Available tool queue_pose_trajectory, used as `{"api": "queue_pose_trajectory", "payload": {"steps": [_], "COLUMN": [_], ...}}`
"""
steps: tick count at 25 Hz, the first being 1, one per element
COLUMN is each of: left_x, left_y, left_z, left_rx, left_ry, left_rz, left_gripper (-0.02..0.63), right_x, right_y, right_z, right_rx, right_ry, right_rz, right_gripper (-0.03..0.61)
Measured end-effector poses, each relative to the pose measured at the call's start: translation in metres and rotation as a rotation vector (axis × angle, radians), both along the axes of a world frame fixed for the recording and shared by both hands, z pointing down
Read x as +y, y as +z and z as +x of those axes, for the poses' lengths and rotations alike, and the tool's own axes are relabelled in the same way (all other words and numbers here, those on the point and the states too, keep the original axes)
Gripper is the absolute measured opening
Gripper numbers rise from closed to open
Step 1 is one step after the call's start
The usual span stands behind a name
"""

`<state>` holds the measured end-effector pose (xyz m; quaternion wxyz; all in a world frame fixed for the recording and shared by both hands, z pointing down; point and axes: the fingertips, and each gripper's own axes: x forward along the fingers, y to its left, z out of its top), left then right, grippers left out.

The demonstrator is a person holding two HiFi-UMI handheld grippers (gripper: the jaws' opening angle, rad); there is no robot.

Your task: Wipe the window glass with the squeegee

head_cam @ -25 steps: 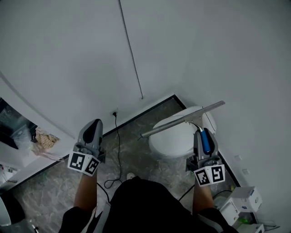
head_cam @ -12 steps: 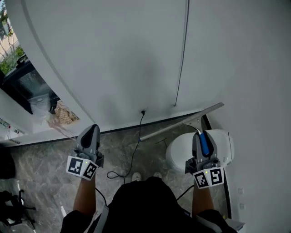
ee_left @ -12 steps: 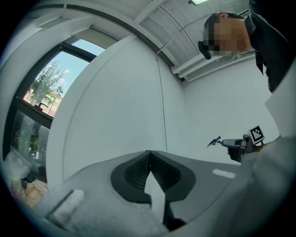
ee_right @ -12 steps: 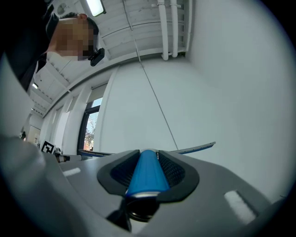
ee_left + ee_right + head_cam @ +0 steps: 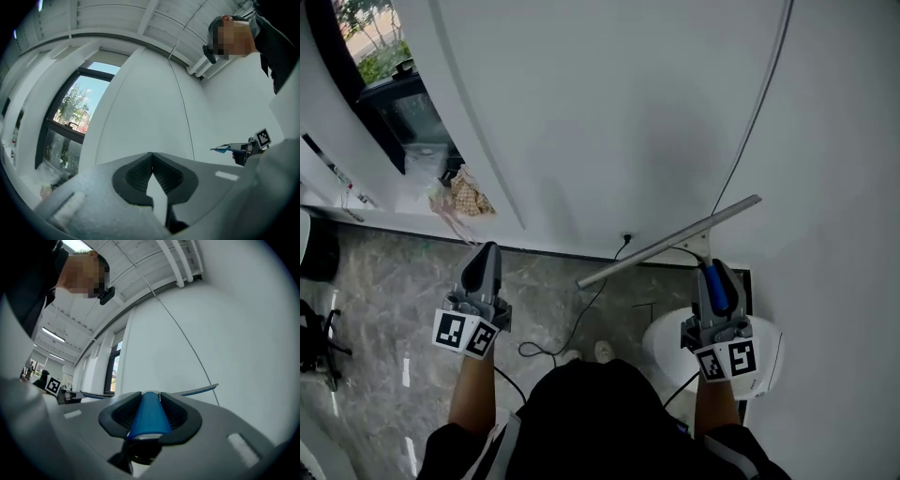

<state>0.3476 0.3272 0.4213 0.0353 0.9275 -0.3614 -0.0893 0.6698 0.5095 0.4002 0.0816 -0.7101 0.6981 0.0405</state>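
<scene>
My right gripper is shut on the blue handle of a squeegee. Its long metal blade slants up to the right in front of the white wall in the head view. In the right gripper view the blade runs sideways beyond the jaws. My left gripper is shut with nothing in it; its pads meet at the tips. The window with a dark frame is at the upper left, well away from both grippers. The same window shows trees outside in the left gripper view.
A white toilet stands below my right gripper. A black cable runs from a wall socket across the marble floor. A crumpled bag lies on the window sill. A thin pipe runs down the white wall.
The head view has swung left: the window has come into sight at the upper left and the toilet has slid toward the lower right. Both grippers keep their hold and pose.
</scene>
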Motion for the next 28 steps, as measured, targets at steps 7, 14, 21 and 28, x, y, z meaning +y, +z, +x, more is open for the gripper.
{"api": "queue_pose_trajectory", "payload": {"steps": [7,14,21,28], "left_x": [0.024,0.050,0.073,0.105], "left_y": [-0.005,0.005,0.005,-0.001], "left_z": [-0.024,-0.044,-0.077,-0.126], "left_rx": [-0.039,-0.054,-0.080,-0.103], "left_ry": [-0.180,-0.322,-0.457,-0.590], "left_rz": [0.031,0.003,-0.007,0.018], "left_gripper": [0.002,0.002,0.002,0.002], "right_x": [-0.024,-0.052,-0.087,-0.103], "right_y": [0.009,0.017,0.028,0.023], "right_z": [-0.002,-0.015,-0.056,-0.121], "right_rx": [0.022,0.014,-0.006,-0.008], "right_ry": [-0.180,-0.344,-0.519,-0.693], "right_rz": [0.009,0.007,0.010,0.034], "right_gripper": [0.132,0.132,0.132,0.132]}}
